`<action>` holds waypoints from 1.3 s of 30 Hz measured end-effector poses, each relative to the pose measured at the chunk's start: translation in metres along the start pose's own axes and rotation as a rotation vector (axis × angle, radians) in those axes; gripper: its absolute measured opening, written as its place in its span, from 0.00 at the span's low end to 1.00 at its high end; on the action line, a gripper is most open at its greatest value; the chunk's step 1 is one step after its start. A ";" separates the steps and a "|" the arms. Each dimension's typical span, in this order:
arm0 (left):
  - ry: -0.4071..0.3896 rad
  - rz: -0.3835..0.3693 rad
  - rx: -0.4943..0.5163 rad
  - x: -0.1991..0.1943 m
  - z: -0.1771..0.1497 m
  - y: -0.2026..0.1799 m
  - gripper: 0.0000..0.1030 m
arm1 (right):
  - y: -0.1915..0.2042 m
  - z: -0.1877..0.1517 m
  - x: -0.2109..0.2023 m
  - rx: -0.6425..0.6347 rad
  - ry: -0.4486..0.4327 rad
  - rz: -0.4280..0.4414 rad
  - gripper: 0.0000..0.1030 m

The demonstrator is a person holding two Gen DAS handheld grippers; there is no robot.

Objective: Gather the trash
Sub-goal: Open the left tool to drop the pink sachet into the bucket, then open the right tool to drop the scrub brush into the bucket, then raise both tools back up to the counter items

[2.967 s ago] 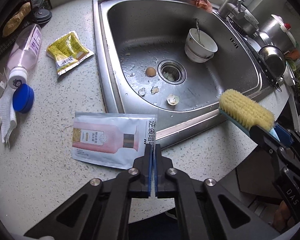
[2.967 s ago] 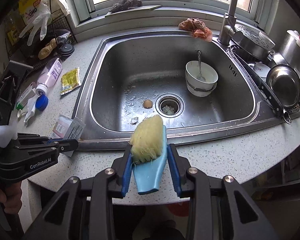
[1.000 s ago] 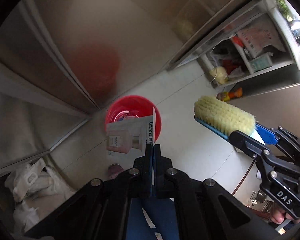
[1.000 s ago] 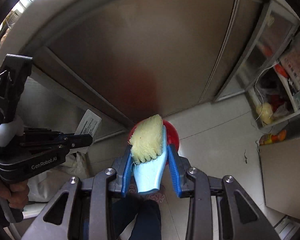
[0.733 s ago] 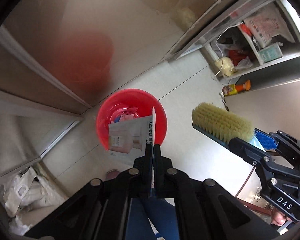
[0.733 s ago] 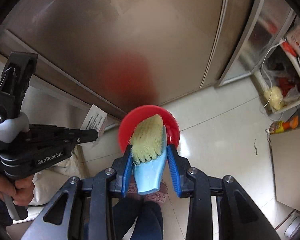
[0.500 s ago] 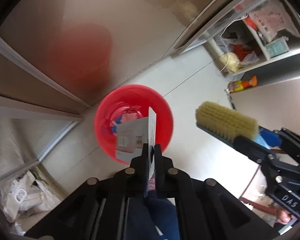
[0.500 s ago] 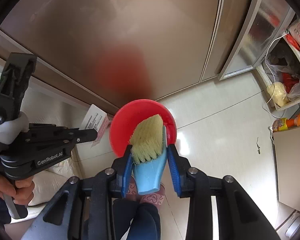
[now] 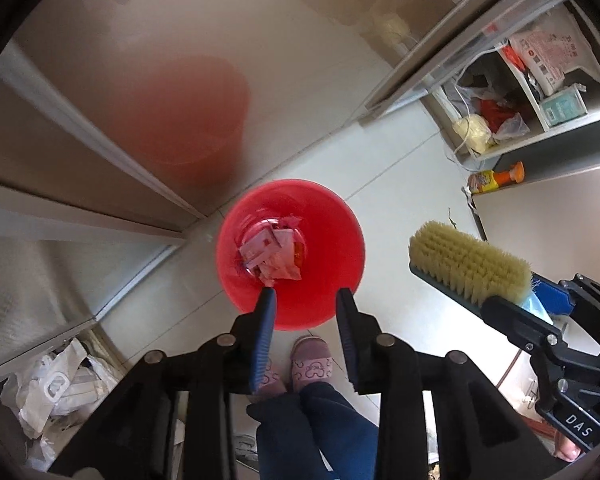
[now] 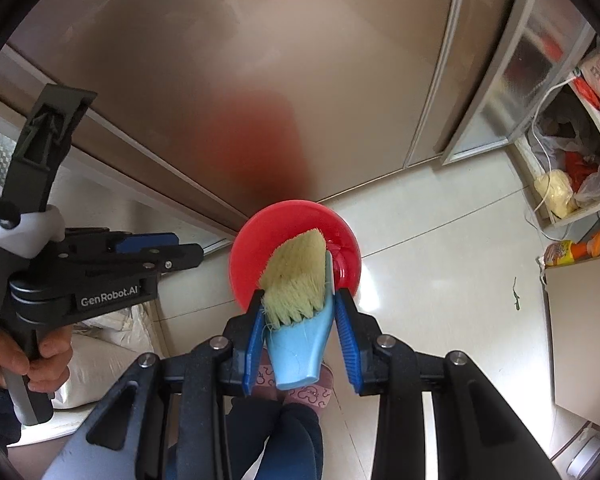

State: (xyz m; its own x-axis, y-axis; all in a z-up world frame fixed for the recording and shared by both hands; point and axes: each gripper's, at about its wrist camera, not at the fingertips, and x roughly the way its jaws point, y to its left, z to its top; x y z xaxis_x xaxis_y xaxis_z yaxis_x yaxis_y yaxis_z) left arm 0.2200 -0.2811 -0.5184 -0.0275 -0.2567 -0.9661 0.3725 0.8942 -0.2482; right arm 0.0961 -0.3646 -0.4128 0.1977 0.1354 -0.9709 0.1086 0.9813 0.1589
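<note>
Above the red bin point(image 9: 290, 254), the left gripper point(image 9: 305, 298) is opening, empty, its packet point(image 9: 271, 255) now dropped among the trash, while the right gripper point(image 10: 296, 300) clamps the brush point(image 10: 298, 280).

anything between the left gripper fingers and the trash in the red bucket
Nothing: the opening left gripper is empty, directly above the wrappers in the red bucket, in the left wrist view.

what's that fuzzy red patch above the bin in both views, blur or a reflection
A reflection: in the left wrist view the red bin mirrors as a soft smear on the brushed metal cabinet door; in the right wrist view the same door shows it, darker. Fisheye bends the door edges in both.
</note>
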 end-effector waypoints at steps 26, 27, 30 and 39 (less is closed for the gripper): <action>-0.072 0.109 0.020 -0.021 -0.030 0.036 0.80 | 0.022 0.003 0.046 -0.101 0.026 0.024 0.69; -0.078 0.114 0.021 -0.025 -0.031 0.035 0.81 | 0.025 0.004 0.044 -0.106 0.019 0.017 0.75; -0.094 0.136 0.028 -0.039 -0.037 0.029 0.82 | 0.031 0.001 0.030 -0.119 -0.008 -0.011 0.80; -0.143 0.168 0.036 -0.136 -0.061 0.013 0.82 | 0.063 -0.004 -0.053 -0.169 -0.075 -0.156 0.80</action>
State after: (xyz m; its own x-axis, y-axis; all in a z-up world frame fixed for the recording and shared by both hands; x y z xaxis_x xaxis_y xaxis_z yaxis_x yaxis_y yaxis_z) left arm 0.1722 -0.2123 -0.3950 0.1689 -0.1574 -0.9730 0.3933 0.9159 -0.0800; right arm 0.0890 -0.3094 -0.3521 0.2634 -0.0244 -0.9644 -0.0201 0.9993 -0.0308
